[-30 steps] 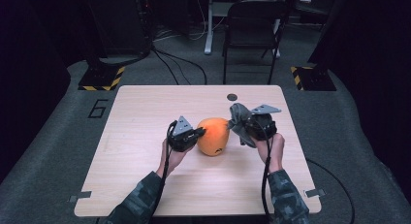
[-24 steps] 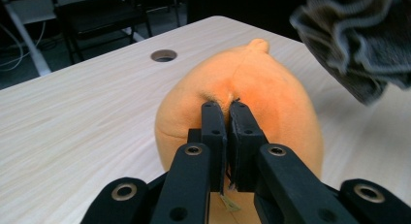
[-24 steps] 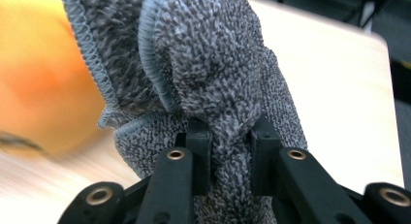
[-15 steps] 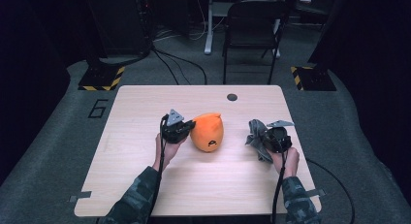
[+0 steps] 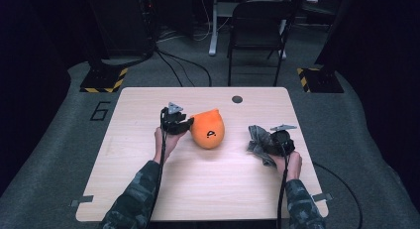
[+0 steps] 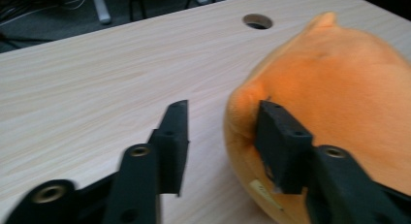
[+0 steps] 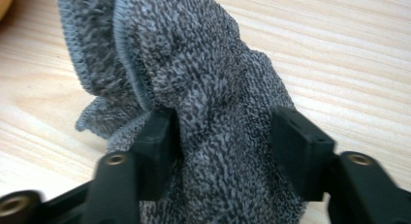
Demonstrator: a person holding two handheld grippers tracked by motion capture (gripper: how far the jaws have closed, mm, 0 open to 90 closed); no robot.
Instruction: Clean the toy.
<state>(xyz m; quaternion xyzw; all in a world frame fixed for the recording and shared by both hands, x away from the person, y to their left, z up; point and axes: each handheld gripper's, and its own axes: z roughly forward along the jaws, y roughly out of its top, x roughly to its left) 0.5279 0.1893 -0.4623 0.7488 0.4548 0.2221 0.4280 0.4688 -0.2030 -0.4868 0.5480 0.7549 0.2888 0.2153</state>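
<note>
Opening at left: left gripper (image 5: 184,126), jaws just parted, one pad touching the toy's edge.
Centre: orange plush toy (image 5: 208,130) lying on the table (image 5: 148,174).
Right: right gripper (image 5: 263,142), jaws just loosened, grey cloth (image 5: 257,140) bunched between them.

A "6" is marked on the floor (image 5: 100,110)

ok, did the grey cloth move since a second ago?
Yes. The grey cloth went from beside the orange plush, below the table's hole, down to the table's right edge with the right gripper.
</note>
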